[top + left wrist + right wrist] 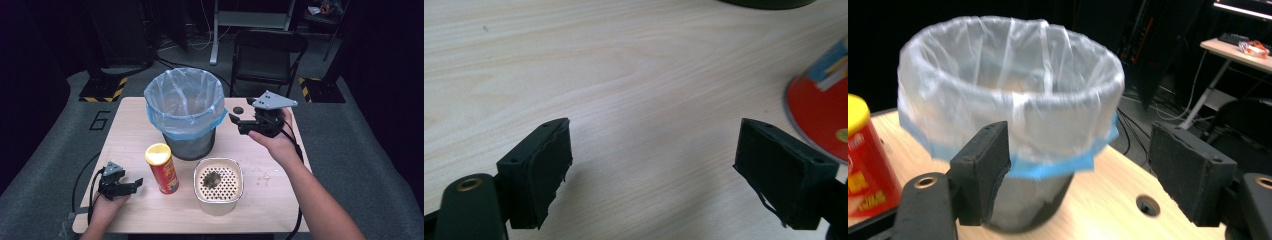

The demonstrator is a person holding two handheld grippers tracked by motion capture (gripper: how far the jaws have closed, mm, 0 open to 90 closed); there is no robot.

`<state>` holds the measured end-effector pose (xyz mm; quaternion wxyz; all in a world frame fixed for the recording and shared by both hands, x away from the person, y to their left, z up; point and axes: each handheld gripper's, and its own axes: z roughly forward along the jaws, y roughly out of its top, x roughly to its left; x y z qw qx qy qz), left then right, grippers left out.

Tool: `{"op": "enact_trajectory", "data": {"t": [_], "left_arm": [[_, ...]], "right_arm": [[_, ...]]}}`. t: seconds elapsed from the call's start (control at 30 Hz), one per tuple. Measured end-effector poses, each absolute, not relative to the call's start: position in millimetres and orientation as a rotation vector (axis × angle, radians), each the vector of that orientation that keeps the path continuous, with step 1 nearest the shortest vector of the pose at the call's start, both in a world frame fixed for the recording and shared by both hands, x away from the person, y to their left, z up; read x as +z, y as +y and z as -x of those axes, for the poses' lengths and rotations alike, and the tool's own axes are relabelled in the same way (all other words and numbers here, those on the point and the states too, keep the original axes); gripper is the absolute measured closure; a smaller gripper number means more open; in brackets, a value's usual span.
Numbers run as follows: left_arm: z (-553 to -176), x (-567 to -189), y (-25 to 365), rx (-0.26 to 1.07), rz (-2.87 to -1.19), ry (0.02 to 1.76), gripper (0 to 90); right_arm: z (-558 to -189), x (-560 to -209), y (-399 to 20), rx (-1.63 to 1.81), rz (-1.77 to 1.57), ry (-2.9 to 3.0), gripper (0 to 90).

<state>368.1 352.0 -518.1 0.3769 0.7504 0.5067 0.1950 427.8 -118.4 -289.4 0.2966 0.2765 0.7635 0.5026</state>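
Left to right across the table point(130, 210). The left gripper point(134, 184) rests low at the near left edge, jaws apart and empty, aimed at the can point(162, 168) just beside it; in the left gripper view bare wood lies between the pads point(544, 172) and the can's point(821, 112) red base sits at the right margin. This placement suggests a waiting or steadying role. The can stands upright, yellow lid on, near the bin point(186, 112). The bin stands at mid-table, its clear liner folded over the rim to keep it open for waste. In front of it sits a strainer tub point(218, 185) holding a dark clump of scraps, probably the material to be dumped. The right gripper point(234, 119) is held raised beside the bin's right side, jaws apart and empty; its own view frames the bin point(1013, 100) between the pads point(985, 170). Crumbs point(263, 177) lie right of the tub.

Count: 2 grippers, 1 can, 1 bin, 1 tub.
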Motion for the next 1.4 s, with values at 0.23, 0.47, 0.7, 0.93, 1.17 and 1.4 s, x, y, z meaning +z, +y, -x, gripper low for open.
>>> {"op": "enact_trajectory", "data": {"t": [0.23, 0.47, 0.7, 0.93, 1.17, 1.4], "left_arm": [[-362, -508, 347, 0.488, -1.941, 1.238, 12.6], [-355, -496, 339, 0.462, -1.927, 1.167, 12.3], [-349, -488, 333, 0.44, -1.907, 1.123, 12.4], [-345, -482, 325, 0.417, -1.906, 1.075, 12.3], [-341, -470, 318, 0.395, -1.913, 1.027, 13.1], [-340, -463, 300, 0.352, -1.943, 0.974, 13.0]], "right_arm": [[-424, -312, -142, 1.311, -0.818, 2.022, 23.8], [-420, -345, -172, 1.301, -0.926, 2.0, 23.9], [-412, -376, -190, 1.3, -0.987, 1.96, 25.8], [-403, -406, -202, 1.285, -1.049, 1.949, 26.1], [-394, -427, -208, 1.263, -1.087, 1.948, 26.2], [-387, -443, -211, 1.234, -1.115, 1.973, 26.2]]}}
